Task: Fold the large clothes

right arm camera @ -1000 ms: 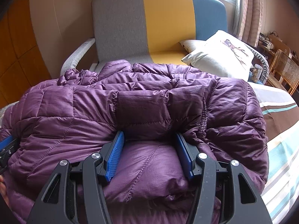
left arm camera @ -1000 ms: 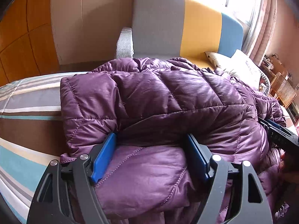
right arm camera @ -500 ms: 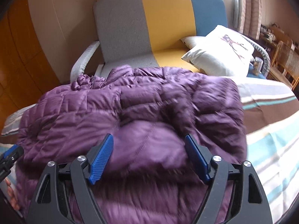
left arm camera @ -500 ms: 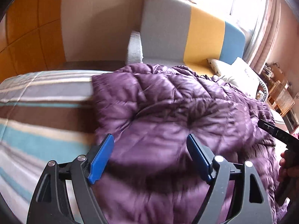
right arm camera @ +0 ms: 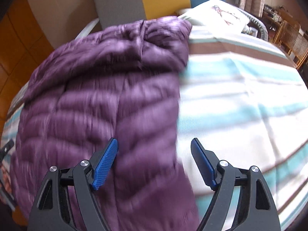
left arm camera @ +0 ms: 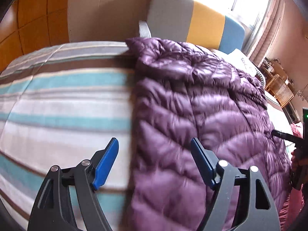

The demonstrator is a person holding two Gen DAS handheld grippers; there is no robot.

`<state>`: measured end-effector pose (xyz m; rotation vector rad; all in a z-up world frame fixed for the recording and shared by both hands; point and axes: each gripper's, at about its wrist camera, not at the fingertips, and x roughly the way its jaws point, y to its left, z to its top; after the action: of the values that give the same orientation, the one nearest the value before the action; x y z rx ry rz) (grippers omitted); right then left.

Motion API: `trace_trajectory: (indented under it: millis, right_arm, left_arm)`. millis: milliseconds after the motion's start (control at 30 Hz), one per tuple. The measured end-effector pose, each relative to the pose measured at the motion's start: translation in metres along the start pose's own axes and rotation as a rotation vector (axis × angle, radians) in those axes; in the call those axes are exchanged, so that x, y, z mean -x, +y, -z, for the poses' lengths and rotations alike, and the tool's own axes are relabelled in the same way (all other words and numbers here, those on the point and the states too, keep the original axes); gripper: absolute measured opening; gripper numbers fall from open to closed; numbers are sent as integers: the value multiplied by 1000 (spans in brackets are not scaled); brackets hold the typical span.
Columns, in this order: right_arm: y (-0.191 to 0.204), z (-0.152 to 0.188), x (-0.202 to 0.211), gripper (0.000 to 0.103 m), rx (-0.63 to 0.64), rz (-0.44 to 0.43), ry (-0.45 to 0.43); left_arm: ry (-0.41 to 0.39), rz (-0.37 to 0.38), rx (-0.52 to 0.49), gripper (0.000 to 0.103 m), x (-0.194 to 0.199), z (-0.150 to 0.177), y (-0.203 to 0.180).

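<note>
A purple quilted puffer jacket (left arm camera: 202, 105) lies flat on the striped bed cover (left arm camera: 67, 100). It also shows in the right wrist view (right arm camera: 100, 96), on the left half of the bed (right arm camera: 240, 96). My left gripper (left arm camera: 155, 154) is open and empty, held above the jacket's left edge. My right gripper (right arm camera: 154, 153) is open and empty, held above the jacket's right edge. The other gripper (left arm camera: 288, 138) shows at the far right of the left wrist view.
A grey, yellow and blue sofa (left arm camera: 192, 19) stands behind the bed. A white pillow (right arm camera: 217, 13) lies at the bed's far right. Wicker chairs (right arm camera: 292, 38) and curtains stand at the right. Orange wall panels (left arm camera: 28, 19) are at the left.
Both grippers let go of the jacket, opened wider and pulled up and back. The bunched jacket has dropped and now lies spread flat on the bed.
</note>
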<state>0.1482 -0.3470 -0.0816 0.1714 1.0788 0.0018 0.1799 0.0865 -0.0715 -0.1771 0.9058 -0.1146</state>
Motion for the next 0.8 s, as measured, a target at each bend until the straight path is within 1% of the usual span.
trace_trajectory:
  millis: [33,100,133,200,367,400,433,467,500,533,567,600,700,800]
  right_arm:
    - [-2,12,5,75,6,-10,10]
    - [-3,27,9,71,8,-28,27]
    - [-2,36,14,70,19,-31,26]
    - [0,48,20,65,34,-37,25]
    - [0,68,32,58,64,-51,18]
    - [0,70,33,55,63,-52,15]
    - [-1,71,33,54,62,-56,11]
    - [0,72,33,47,66,-63,11]
    - [2,73,34,36,72,-71,13]
    - [4,73,35,31,83,-83,15]
    - [4,75,36,25,91,-85,27]
    - [6,77,37,20,107,-88,32]
    - [10,81,41,15,133,-97,40]
    - [14,81,42,13,166,-92,44]
  left_arm:
    - [13,3,2,73,2,9,2]
    - [25,12,11,71,6,21,8]
    - [30,20,17,70,9,29,11]
    - [25,24,11,68,16,42,12]
    - [17,31,-27,66,30,64,6]
    - [11,25,-40,63,31,68,4]
    - [8,22,-45,57,33,69,2]
    - [6,25,-50,51,34,70,1]
    - [9,32,-61,32,35,71,-2]
    - [16,37,-72,20,35,72,-4]
    - [19,40,-87,17,37,75,-7]
    - [19,39,-100,12,38,77,-9]
    - [24,49,-101,7,41,81,-8]
    - [26,54,-105,6,43,80,-6]
